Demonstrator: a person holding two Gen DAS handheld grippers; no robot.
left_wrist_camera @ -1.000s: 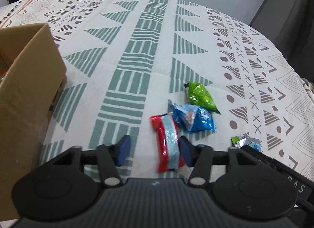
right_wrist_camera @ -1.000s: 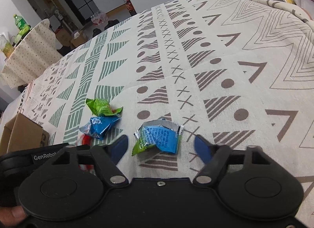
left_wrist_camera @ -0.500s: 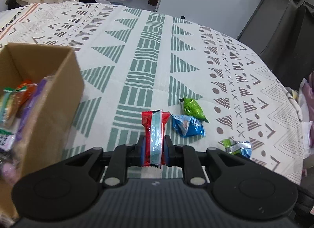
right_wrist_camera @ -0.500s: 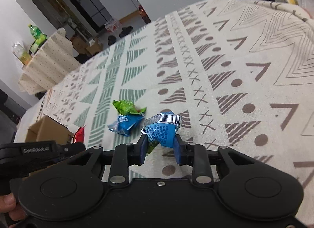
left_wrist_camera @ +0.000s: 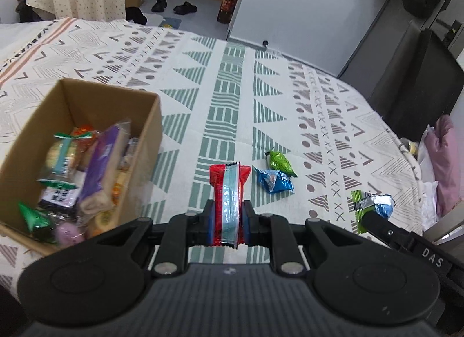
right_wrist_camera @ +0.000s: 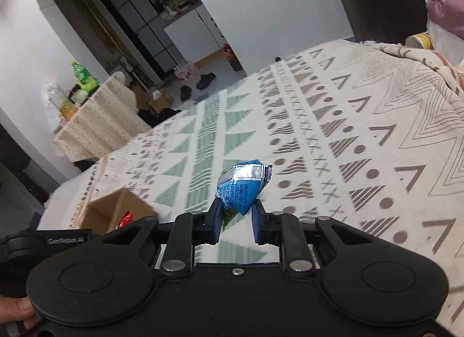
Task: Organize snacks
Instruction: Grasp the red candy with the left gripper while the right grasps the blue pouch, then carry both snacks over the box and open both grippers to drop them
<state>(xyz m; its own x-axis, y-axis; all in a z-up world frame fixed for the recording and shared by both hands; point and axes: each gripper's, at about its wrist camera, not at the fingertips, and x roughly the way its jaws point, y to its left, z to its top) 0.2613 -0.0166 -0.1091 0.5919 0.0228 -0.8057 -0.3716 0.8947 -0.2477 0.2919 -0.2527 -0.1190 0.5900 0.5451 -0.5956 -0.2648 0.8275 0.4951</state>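
1. The cardboard box [left_wrist_camera: 87, 122] already holds a heap of packets (it stands on the patterned cloth [left_wrist_camera: 232, 99]).
2. The left gripper [left_wrist_camera: 227, 222] is clamped on the red snack bar [left_wrist_camera: 229, 192], lifted beside the box.
3. The right gripper [right_wrist_camera: 236, 221], its jaws having just been closing, pinches the blue-and-silver packet [right_wrist_camera: 242, 189] in the air.
4. Left on the cloth: the green packet [left_wrist_camera: 279, 159] and the blue packet [left_wrist_camera: 275, 182].
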